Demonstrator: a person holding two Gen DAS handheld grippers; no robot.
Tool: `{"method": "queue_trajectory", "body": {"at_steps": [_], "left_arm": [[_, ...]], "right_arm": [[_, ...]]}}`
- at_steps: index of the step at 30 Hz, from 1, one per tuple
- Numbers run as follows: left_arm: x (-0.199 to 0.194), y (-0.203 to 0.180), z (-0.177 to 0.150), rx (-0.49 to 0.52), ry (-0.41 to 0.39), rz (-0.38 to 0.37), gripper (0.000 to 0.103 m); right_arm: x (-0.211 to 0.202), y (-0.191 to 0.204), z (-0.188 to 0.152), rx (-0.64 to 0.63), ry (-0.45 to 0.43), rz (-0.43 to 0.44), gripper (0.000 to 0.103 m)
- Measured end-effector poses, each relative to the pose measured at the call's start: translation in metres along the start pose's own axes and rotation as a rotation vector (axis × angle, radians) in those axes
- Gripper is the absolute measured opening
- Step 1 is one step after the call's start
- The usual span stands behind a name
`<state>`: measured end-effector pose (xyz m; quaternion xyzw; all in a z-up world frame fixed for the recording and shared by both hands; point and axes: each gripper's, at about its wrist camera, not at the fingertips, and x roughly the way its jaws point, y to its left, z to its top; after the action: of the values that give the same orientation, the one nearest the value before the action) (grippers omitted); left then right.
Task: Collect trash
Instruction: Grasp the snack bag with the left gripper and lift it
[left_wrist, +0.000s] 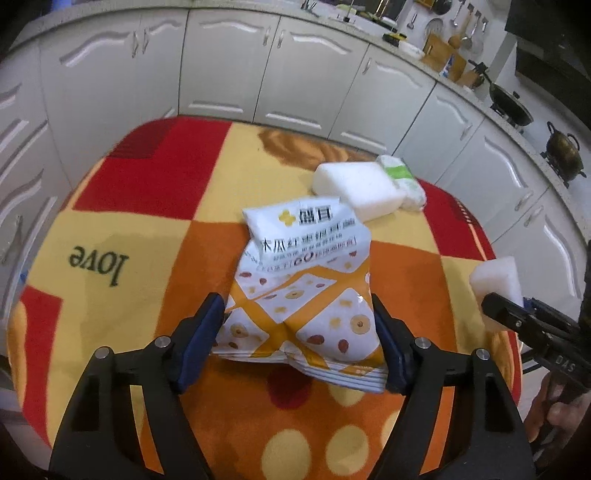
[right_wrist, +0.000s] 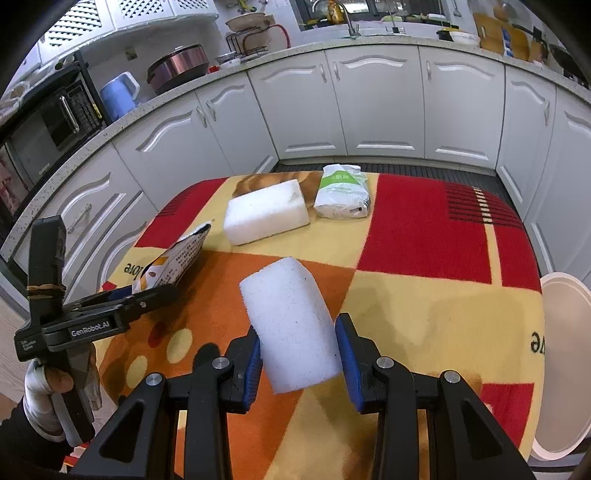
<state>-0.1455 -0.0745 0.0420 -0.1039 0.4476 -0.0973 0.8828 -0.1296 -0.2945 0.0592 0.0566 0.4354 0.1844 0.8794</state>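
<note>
A white and orange snack bag (left_wrist: 306, 258) lies crumpled between the blue pads of my left gripper (left_wrist: 295, 332), which press on both of its sides. In the right wrist view the bag (right_wrist: 177, 258) sticks up at a tilt from that gripper (right_wrist: 162, 291), above the patterned tablecloth (right_wrist: 424, 240). My right gripper (right_wrist: 299, 358) is shut on a small white foam block (right_wrist: 288, 314), held off the cloth. The same block (left_wrist: 496, 275) shows at the right edge of the left wrist view.
A larger white foam block (right_wrist: 266, 212) and a green and white tissue pack (right_wrist: 341, 192) lie at the table's far side. A white round bin rim (right_wrist: 561, 362) stands off the table's right edge. White kitchen cabinets (right_wrist: 384, 107) ring the table.
</note>
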Motion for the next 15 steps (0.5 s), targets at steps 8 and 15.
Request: {"method": "queue_trajectory", "body": {"at_steps": [8, 15], "left_arm": [[-0.020, -0.026, -0.009, 0.077, -0.024, -0.025, 0.071], [-0.029, -0.046, -0.014, 0.118, -0.035, -0.050, 0.068]], "right_arm": [[-0.016, 0.004, -0.002, -0.012, -0.026, 0.001, 0.036], [-0.032, -0.001, -0.009, 0.003, -0.045, -0.007, 0.036]]}}
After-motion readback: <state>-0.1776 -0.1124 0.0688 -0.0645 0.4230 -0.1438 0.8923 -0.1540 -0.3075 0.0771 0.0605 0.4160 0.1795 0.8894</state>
